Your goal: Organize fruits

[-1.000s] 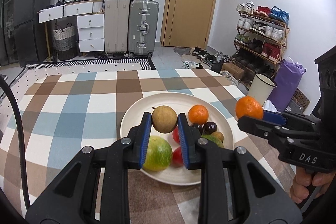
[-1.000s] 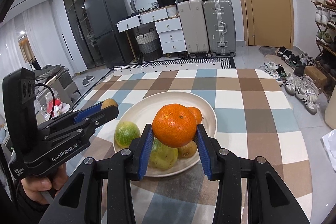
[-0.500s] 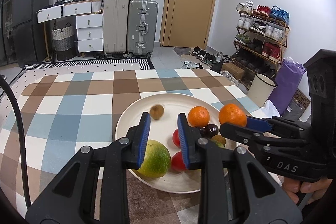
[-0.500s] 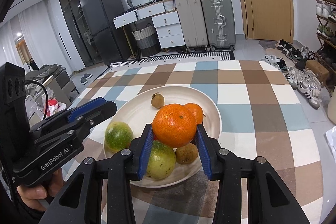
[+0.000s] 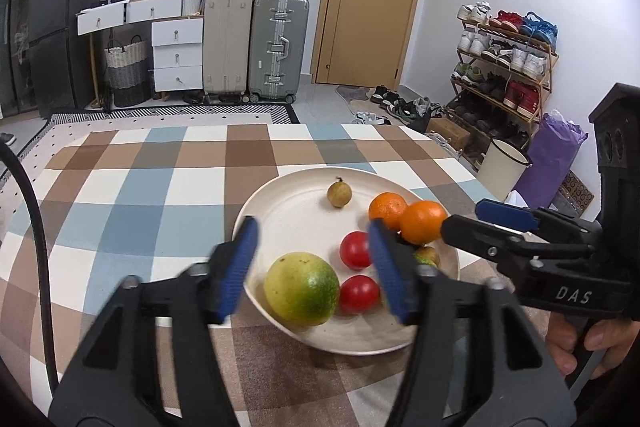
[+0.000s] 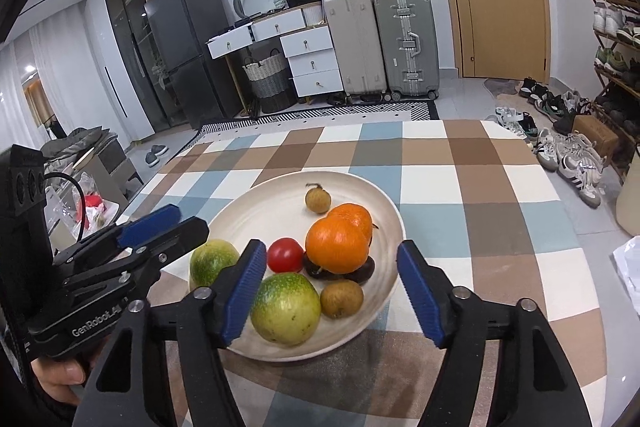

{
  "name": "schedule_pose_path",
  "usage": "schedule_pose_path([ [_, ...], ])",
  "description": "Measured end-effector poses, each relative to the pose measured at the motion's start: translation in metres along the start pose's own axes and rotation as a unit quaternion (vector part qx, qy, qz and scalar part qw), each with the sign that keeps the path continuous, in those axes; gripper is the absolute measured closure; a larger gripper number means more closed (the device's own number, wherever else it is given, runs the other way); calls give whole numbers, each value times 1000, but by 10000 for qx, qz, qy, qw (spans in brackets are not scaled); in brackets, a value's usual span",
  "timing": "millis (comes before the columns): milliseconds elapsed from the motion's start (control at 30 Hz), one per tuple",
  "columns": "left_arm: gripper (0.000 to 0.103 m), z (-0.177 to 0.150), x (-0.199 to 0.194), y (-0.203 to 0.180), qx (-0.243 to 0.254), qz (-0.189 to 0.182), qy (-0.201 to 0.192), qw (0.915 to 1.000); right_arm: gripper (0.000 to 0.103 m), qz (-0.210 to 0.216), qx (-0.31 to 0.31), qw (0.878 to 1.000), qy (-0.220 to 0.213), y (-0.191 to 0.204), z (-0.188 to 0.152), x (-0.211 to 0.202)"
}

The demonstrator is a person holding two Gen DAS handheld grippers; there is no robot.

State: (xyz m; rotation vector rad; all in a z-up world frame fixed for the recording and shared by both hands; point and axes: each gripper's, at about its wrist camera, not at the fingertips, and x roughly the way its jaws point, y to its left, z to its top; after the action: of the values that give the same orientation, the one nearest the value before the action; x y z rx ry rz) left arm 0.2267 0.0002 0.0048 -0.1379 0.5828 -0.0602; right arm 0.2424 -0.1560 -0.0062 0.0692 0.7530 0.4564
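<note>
A cream plate (image 5: 280, 187) (image 6: 248, 203) on the checked tablecloth holds several fruits. A small brown fruit (image 5: 339, 193) (image 6: 318, 199) lies alone at its far side. An orange (image 6: 336, 247) (image 5: 423, 221) rests on dark fruits (image 6: 360, 273), against a second orange (image 5: 387, 210). My right gripper (image 6: 330, 287) (image 5: 464, 223) is opening; the orange sits between its blue pads untouched. My left gripper (image 5: 312, 267) (image 6: 176, 223) is opening too, above a yellow-green fruit (image 5: 301, 287) and two tomatoes (image 5: 356, 250), touching none.
A second green fruit (image 6: 286, 307) and a brown kiwi-like fruit (image 6: 341, 299) lie at the plate's near rim. Bare tablecloth (image 5: 132, 195) stretches left and beyond. A white bin (image 5: 502, 167) and shoe rack (image 5: 504, 67) stand off the table's right side.
The left gripper let go of the small brown fruit, which now lies in the plate, and its jaws spread. The right gripper lowered the orange onto the pile and opened off it.
</note>
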Motion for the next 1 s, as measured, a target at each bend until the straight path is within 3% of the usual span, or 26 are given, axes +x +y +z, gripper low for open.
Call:
schedule_pose_path([
  [100,18,-5,-9,2,89,68,-109,9999,19,26,-41,10000,5,-2,-3,-6],
  [233,8,-11,-20,7,29,107,-136,9998,4,69,-66,9999,-47,-3,-9,-17],
  [300,1,-15,-26,11,-43,147,-191,9997,1,113,-90,9998,-120,-3,-12,-22],
  [633,1,-35,-60,12,-19,149,-365,9992,1,391,-268,9981,-388,6,-33,-48],
  [1000,1,-49,-78,6,135,238,-563,9980,0,334,-539,9947,-814,10,-52,-60],
])
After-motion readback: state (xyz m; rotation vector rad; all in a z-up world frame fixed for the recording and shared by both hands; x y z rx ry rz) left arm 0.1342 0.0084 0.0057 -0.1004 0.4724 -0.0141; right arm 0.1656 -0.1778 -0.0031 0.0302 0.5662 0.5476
